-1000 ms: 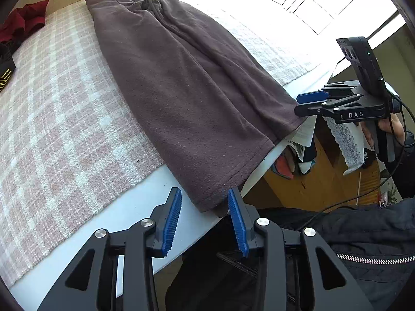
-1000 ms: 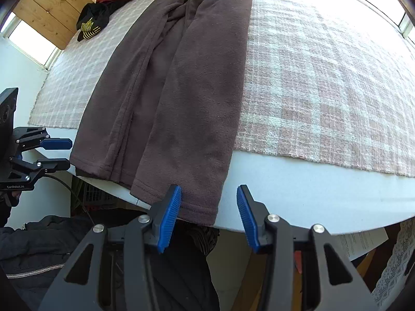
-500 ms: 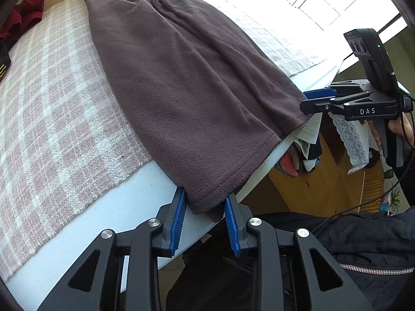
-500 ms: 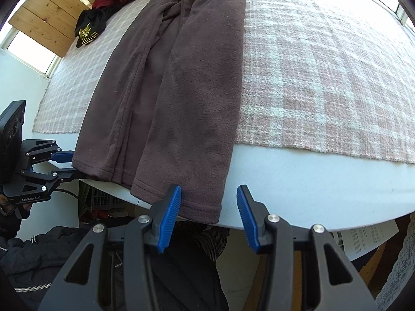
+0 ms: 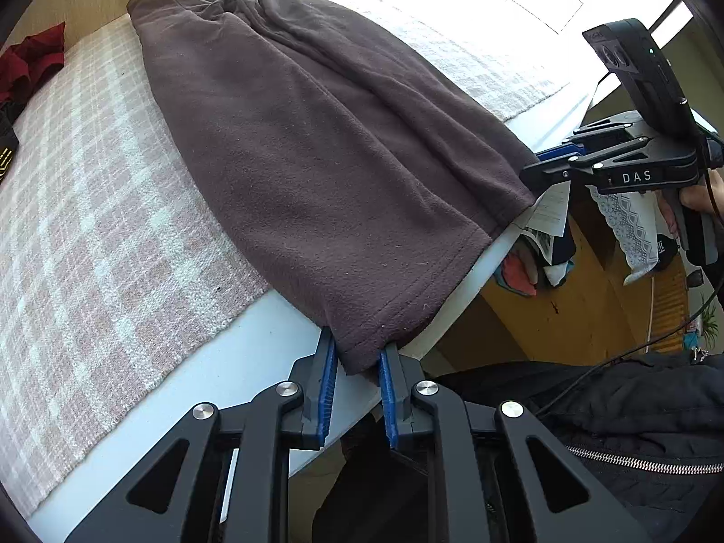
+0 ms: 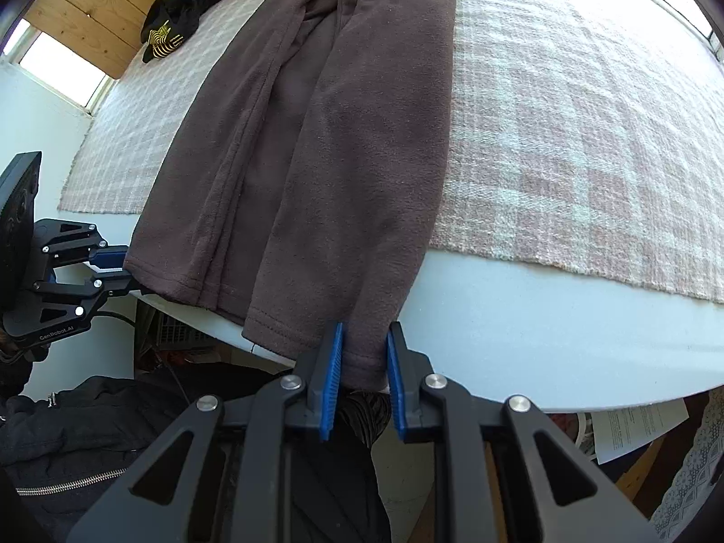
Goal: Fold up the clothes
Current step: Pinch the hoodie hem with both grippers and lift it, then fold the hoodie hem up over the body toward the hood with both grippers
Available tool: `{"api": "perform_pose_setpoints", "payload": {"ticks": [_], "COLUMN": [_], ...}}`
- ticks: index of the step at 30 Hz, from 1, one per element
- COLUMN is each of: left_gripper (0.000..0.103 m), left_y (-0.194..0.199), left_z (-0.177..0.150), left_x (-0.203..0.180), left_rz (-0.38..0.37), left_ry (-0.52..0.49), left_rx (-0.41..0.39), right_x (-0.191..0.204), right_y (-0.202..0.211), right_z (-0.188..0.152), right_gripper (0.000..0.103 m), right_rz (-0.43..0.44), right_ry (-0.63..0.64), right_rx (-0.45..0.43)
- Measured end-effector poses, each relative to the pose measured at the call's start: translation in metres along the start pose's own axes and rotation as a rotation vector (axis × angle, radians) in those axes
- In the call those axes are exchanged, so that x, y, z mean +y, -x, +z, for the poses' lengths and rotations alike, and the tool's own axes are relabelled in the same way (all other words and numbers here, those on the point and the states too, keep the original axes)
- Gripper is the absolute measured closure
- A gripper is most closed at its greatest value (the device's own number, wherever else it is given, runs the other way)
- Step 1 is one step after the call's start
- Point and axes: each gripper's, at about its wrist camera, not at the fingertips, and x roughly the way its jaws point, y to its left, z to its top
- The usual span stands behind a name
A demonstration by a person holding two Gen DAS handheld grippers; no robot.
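Since a second ago, both pairs of jaws are seen narrowed and advanced from wide apart and short of the hem to clamped on it.

Item: brown fleece trousers [image 5: 326, 172], laid lengthwise on a pink checked cloth [image 5: 90, 235] over a white table [image 5: 235, 362], hems overhanging the near edge.

Left gripper [image 5: 357, 389]: jaws closed on one hem corner, fabric pinched between the blue pads.

Right gripper [image 6: 359, 380]: jaws closed on the opposite hem corner, likewise pinched.

Ahead of the jaws: legs already laid one over the other, waistband at the far end. Far to the left of the left jaws: red garment [image 5: 31, 63] and black garment [image 6: 169, 31], unfolded.

Progress: judged early. Lengthwise fold appears done; hem grasp secured. Outstanding: hem to be carried forward to the waistband, any further fold, then the remaining garments.
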Motion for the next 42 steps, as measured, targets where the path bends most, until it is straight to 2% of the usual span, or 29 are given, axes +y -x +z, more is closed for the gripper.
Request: {"api": "perform_pose_setpoints", "payload": {"ticks": [3, 7, 11, 15, 18, 22, 27, 29, 32, 35, 38, 40, 42], "left_gripper": [0.092, 0.094, 0.094, 0.094, 0.094, 0.094, 0.094, 0.094, 0.094, 0.094, 0.094, 0.093, 0.090], "left_y": [0.003, 0.007, 0.022, 0.035, 0.045, 0.058, 0.075, 0.081, 0.075, 0.056, 0.026, 0.008, -0.005], "left_z": [0.002, 0.005, 0.011, 0.036, 0.054, 0.079, 0.110, 0.122, 0.152, 0.186, 0.212, 0.221, 0.227], "left_x": [-0.001, -0.003, 0.001, 0.016, 0.027, 0.041, 0.060, 0.067, 0.092, 0.118, 0.140, 0.156, 0.173], "left_rz": [0.002, 0.004, -0.007, -0.021, -0.031, -0.044, -0.061, -0.067, -0.034, -0.015, -0.001, -0.022, -0.069], "left_ry": [-0.013, -0.030, -0.036, -0.027, -0.019, -0.009, 0.003, 0.008, 0.015, 0.040, 0.043, 0.065, 0.109], "left_rx": [-0.011, -0.027, -0.059, -0.103, -0.135, -0.179, -0.233, -0.255, -0.264, -0.246, -0.176, -0.124, -0.087], "right_x": [0.002, -0.006, -0.007, -0.029, -0.026, -0.021, -0.027, -0.029, -0.041, -0.058, -0.073, -0.079, -0.090], "right_y": [0.000, 0.007, 0.028, 0.054, 0.069, 0.080, 0.095, 0.099, 0.094, 0.066, 0.032, 0.006, -0.018], "right_z": [-0.006, -0.012, -0.016, 0.008, 0.056, 0.089, 0.132, 0.157, 0.204, 0.263, 0.312, 0.335, 0.353], "right_gripper": [0.085, 0.088, 0.089, 0.089, 0.089, 0.089, 0.089, 0.089, 0.089, 0.090, 0.090, 0.090, 0.090], "right_rz": [-0.002, 0.062, 0.105, 0.145, 0.171, 0.199, 0.203, 0.202, 0.202, 0.179, 0.134, 0.080, 0.085], "right_ry": [0.014, -0.039, -0.062, -0.086, -0.121, -0.149, -0.124, -0.106, -0.089, -0.064, -0.047, -0.030, -0.062], "right_rx": [-0.007, -0.015, -0.067, -0.124, -0.172, -0.214, -0.257, -0.268, -0.264, -0.229, -0.166, -0.120, -0.065]}}
